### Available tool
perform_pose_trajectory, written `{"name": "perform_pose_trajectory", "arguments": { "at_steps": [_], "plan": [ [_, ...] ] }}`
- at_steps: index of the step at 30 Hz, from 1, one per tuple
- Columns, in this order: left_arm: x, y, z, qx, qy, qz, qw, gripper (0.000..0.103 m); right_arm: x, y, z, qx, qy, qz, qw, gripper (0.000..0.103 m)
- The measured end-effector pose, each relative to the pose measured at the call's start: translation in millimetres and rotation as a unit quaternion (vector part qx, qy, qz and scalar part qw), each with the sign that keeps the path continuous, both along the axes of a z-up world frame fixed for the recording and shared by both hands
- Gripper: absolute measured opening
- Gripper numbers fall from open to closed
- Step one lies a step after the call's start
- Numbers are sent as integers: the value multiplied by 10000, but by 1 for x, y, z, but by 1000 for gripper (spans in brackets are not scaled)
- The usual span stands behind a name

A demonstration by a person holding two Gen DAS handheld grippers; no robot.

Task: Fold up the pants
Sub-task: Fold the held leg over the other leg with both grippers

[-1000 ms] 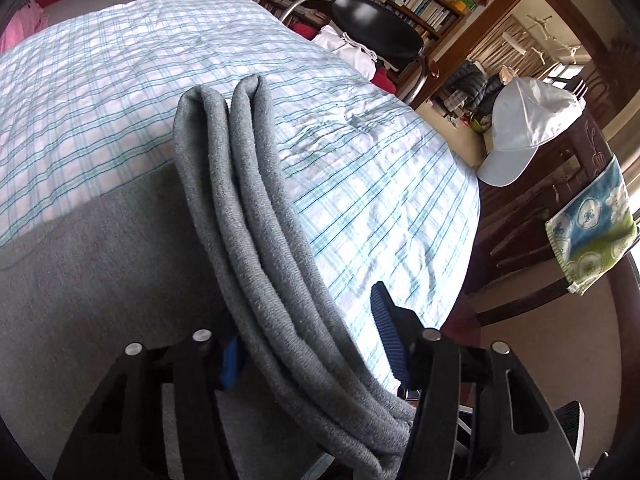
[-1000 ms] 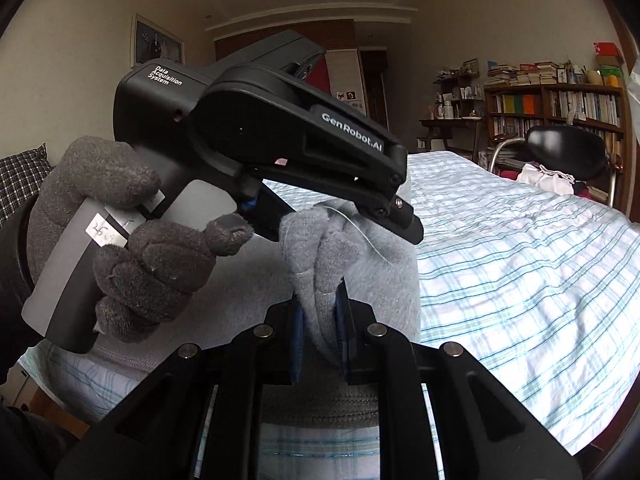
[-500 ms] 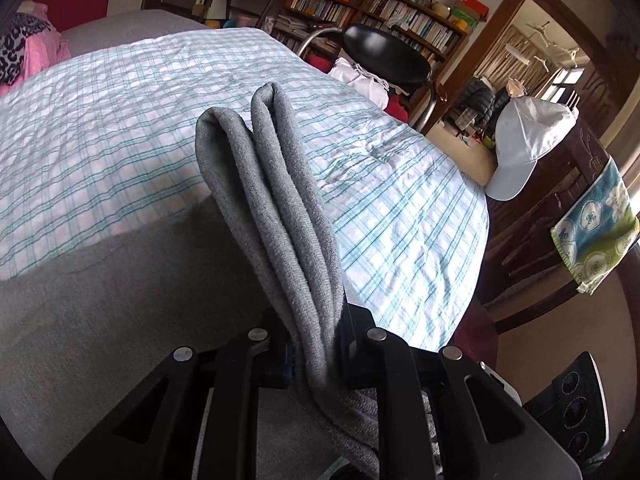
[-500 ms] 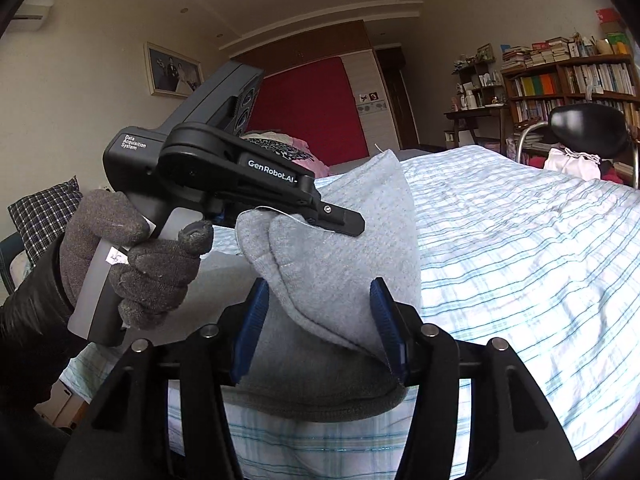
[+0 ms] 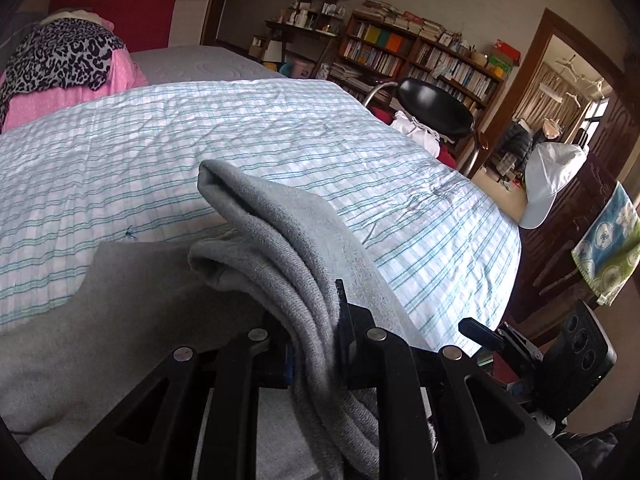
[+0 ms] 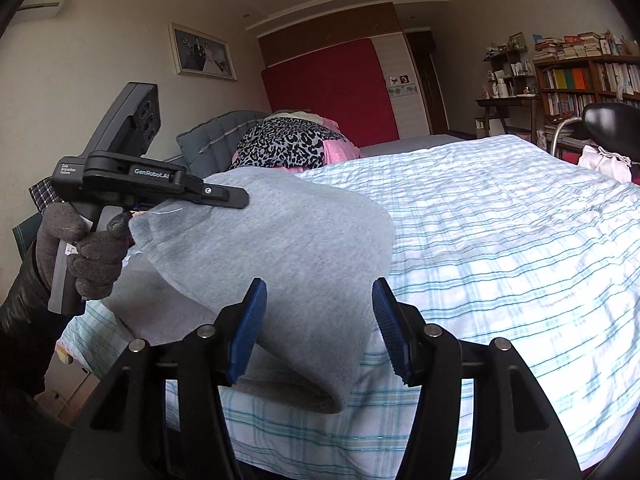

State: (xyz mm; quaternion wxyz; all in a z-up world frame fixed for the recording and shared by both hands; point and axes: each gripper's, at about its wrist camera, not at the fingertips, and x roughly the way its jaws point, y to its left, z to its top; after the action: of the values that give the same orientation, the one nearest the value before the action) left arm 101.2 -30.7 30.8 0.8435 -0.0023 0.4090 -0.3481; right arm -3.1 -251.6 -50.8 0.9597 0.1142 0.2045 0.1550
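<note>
Grey pants (image 5: 280, 220) lie folded in layers on the bed's blue-checked sheet (image 5: 160, 152). My left gripper (image 5: 312, 312) is shut on a thick bundle of their folded edge, which is lifted off the bed. In the right wrist view, a gloved hand (image 6: 92, 248) holds the left gripper (image 6: 192, 200), which pinches the pants (image 6: 280, 232) at their upper left corner. My right gripper (image 6: 318, 292) is opening. The grey cloth droops between its blue pads (image 6: 250, 320), and they do not press on it.
Pink and leopard-print bedding (image 5: 60, 64) is piled at the head of the bed. A black chair (image 5: 436, 108) and bookshelves (image 5: 420, 52) stand beyond the far side. A white cap (image 5: 548, 176) and a blue-green towel (image 5: 608, 248) hang on dark furniture at the right.
The left gripper closed on the pants' folded edge and carried it up and leftward across the bed. The right gripper opened and let go of the cloth.
</note>
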Motion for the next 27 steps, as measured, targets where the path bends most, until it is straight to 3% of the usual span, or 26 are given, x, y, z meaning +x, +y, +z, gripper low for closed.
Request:
{"name": "perform_pose_trajectory", "arguments": {
  "at_steps": [5,11,15,16,19,22,27],
  "plan": [
    [-8,40,-35,112,242,259,9993,15,14,21,-10,-200,295,213,9991,57],
    [-18,53,-90,148,692,290,9971,16,27,47,-25,-522,679,337,9958,57],
    [-21,56,-94,15,615,241,9978,18,34,57,-31,-802,809,346,9929,57],
    [-20,57,-93,11,618,234,9978,24,36,59,-33,-857,837,346,9922,59],
    [-18,58,-85,-68,579,221,9981,58,34,62,-38,-897,876,365,9914,61],
    [-9,58,-72,-180,450,274,9985,62,38,64,-40,-905,879,354,9914,61],
    [25,57,-71,-553,859,267,9944,62,33,68,-45,-897,861,354,9916,61]
  ]
}}
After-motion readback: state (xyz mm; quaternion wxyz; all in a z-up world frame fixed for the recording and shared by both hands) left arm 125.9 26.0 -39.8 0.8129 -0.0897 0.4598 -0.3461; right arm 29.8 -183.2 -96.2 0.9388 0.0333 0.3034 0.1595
